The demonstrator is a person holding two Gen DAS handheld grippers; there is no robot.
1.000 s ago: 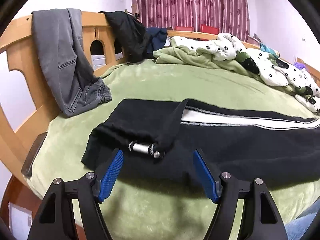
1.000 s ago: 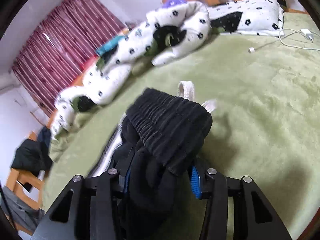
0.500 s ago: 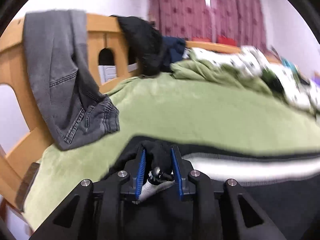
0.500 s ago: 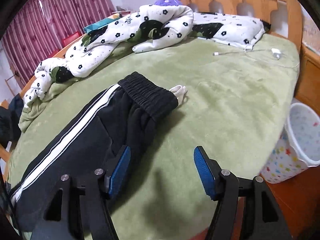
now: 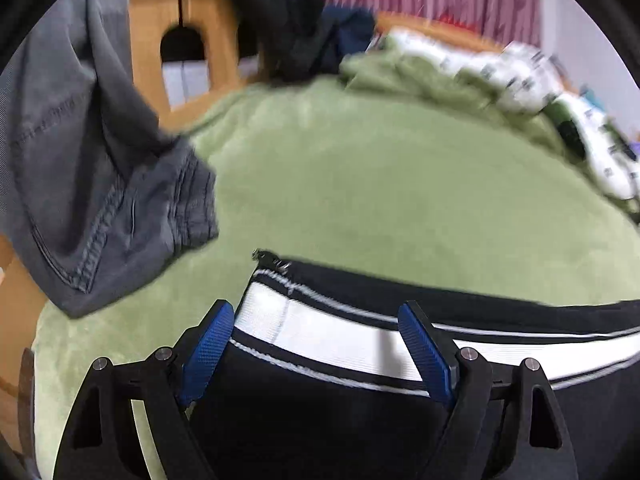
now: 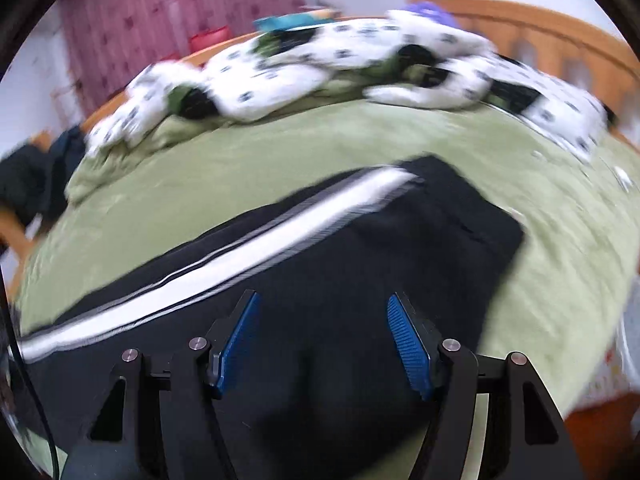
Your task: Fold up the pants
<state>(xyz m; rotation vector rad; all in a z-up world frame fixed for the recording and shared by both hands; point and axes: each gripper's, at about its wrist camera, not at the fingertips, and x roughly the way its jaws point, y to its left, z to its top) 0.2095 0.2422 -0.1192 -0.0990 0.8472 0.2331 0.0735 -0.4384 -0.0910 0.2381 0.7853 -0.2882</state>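
Black track pants with a white side stripe (image 5: 344, 344) lie flat along the near edge of the green bed. In the left wrist view my left gripper (image 5: 316, 344) is open over the cuff end, its blue pads either side of the stripe, holding nothing. In the right wrist view the same pants (image 6: 360, 264) stretch from lower left to the waistband at upper right. My right gripper (image 6: 324, 340) is open just above the black cloth near the waist end. Both views are blurred.
Grey jeans (image 5: 92, 168) hang over the wooden footboard (image 5: 160, 40) at left. A dark garment (image 5: 280, 16) drapes the rail. A white flower-print duvet (image 6: 328, 64) and rumpled green blanket (image 5: 420, 80) lie along the far side. The green bedcover (image 5: 380, 184) spreads beyond the pants.
My left gripper closed on the pant cuff half a second ago and has now let go and opened; the cuff lies flat. My right gripper released the waistband and moved over the pants.
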